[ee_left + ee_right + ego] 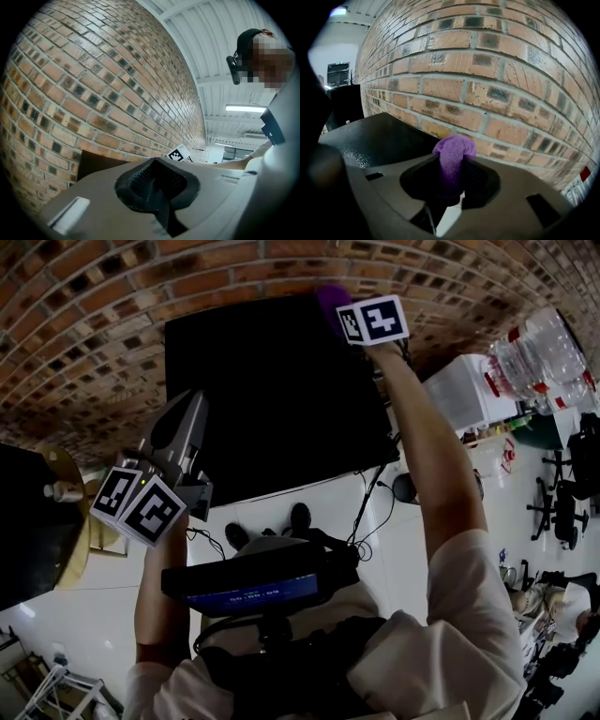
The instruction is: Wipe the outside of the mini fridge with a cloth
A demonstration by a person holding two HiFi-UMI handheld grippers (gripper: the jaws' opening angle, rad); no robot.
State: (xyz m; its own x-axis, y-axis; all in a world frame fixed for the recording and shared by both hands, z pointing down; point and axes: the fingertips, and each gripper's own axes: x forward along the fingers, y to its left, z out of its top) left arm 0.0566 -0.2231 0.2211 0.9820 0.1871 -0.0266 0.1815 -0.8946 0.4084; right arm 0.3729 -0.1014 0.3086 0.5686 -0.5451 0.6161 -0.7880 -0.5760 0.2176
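Brick wall (84,296) backed the black mini fridge (272,399) at twelve o'clock, on a white floor (281,512). The right gripper (451,180) had its jaws pinched narrowly on a purple cloth (452,152) by the fridge's one o'clock corner. At nine o'clock, the left gripper (157,185) had its jaws pressed together on nothing. Writing on the blue display (248,594) was too blurred to read.

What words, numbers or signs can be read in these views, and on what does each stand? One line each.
No text reads clearly in any view.
Blue screen at the chest: pale digits, too blurred to read.
Clear bottles: red bands, any print on them too small to read.
Marker cubes: black-and-white square patterns, no letters.
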